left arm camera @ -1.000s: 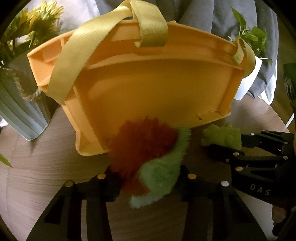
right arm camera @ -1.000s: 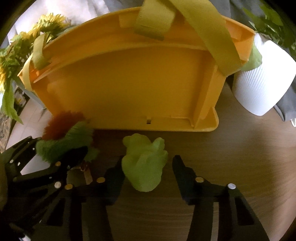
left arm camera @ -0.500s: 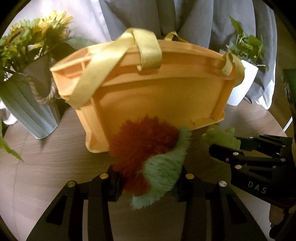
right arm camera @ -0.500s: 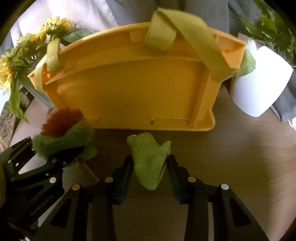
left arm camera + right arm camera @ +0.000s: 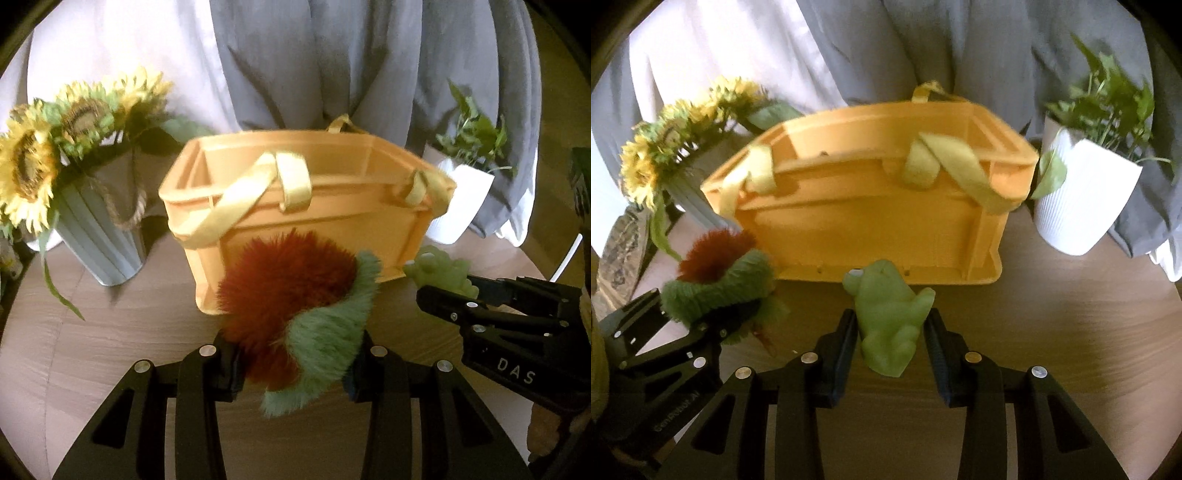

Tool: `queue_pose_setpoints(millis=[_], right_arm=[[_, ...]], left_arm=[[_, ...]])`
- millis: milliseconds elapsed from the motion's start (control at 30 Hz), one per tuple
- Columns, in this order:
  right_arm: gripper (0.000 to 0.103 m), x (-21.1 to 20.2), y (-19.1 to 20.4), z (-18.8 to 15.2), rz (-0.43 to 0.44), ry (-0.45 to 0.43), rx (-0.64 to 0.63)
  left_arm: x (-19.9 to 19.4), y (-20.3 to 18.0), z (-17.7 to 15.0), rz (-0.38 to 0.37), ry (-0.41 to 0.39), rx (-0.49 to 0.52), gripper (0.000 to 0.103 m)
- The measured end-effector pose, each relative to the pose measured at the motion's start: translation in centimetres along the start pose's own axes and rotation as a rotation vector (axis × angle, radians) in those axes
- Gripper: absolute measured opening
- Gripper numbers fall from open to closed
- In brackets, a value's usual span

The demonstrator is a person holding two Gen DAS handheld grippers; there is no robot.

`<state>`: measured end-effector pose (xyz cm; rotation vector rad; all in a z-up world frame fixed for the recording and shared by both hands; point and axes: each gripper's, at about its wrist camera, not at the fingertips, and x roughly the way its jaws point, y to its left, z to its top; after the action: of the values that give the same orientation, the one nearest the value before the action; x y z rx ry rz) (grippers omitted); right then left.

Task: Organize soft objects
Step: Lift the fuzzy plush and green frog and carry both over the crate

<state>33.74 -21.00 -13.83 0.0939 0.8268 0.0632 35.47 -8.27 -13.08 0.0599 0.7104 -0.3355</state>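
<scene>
The left gripper (image 5: pixel 295 363) pinched a fluffy red-and-green plush toy (image 5: pixel 295 295) above the round wooden tabletop (image 5: pixel 92 332). Beside it, the right gripper (image 5: pixel 891 338) clamped a soft pale-green frog figure (image 5: pixel 890 314), also clear of the tabletop. Beyond both stood an orange plastic basket with yellow fabric handles (image 5: pixel 868 206), nearer the tabletop's far edge, flanked by a ribbed grey vase of sunflowers (image 5: pixel 99 236) and a white potted plant (image 5: pixel 1078 199).

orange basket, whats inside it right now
The orange basket shows only bare inner walls near its rim. Its front wall hides the bottom, so whether anything lies inside cannot be seen.
</scene>
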Motion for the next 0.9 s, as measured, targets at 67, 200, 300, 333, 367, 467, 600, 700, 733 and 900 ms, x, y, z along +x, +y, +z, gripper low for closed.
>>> queue_pose_setpoints(millis=[67, 200, 300, 333, 367, 467, 600, 700, 733, 900], right_arm=[[0.039, -0.7, -0.1, 0.2, 0.002, -0.019, -0.003], [0.038, -2.7, -0.1, 0.3, 0.012, -0.062, -0.010], [0.038, -4.2, -0.3, 0.0, 0.020, -0.083, -0.008], [0.038, -4.6, -0.3, 0.1, 0.022, -0.092, -0.006], [0.039, -4.9, -0.3, 0.1, 0.022, -0.102, -0.004], [0.039, -6.1, -0.2, 0.4, 0.024, -0.137, -0.002], [0.039, -7.2, -0.2, 1.1, 0.033, -0.174, 0.014], [0.039, -8.2, -0.3, 1.7, 0.035, -0.210, 0.025], [0.039, -8.6, -0.3, 1.9, 0.035, -0.222, 0.029], [0.039, -10.0, -0.1, 3.0, 0.040, -0.283, 0.037]], left_arm=[[-0.9, -0.3, 0.4, 0.006, -0.024, 0.002, 0.040], [-2.8, -0.6, 1.1, 0.011, -0.074, 0.011, 0.040], [-3.7, -0.5, 1.6, 0.018, -0.091, 0.011, 0.040], [-4.1, -0.5, 1.8, 0.022, -0.101, 0.010, 0.040], [-4.7, -0.5, 2.0, 0.033, -0.116, 0.007, 0.040], [-5.9, -0.7, 2.7, 0.066, -0.154, 0.024, 0.040], [-7.3, -0.9, 3.6, 0.072, -0.189, 0.032, 0.040], [-8.2, -0.9, 4.3, 0.073, -0.223, 0.038, 0.040], [-8.4, -0.9, 4.5, 0.073, -0.231, 0.038, 0.040], [-9.3, -0.8, 6.0, 0.075, -0.279, 0.031, 0.040]])
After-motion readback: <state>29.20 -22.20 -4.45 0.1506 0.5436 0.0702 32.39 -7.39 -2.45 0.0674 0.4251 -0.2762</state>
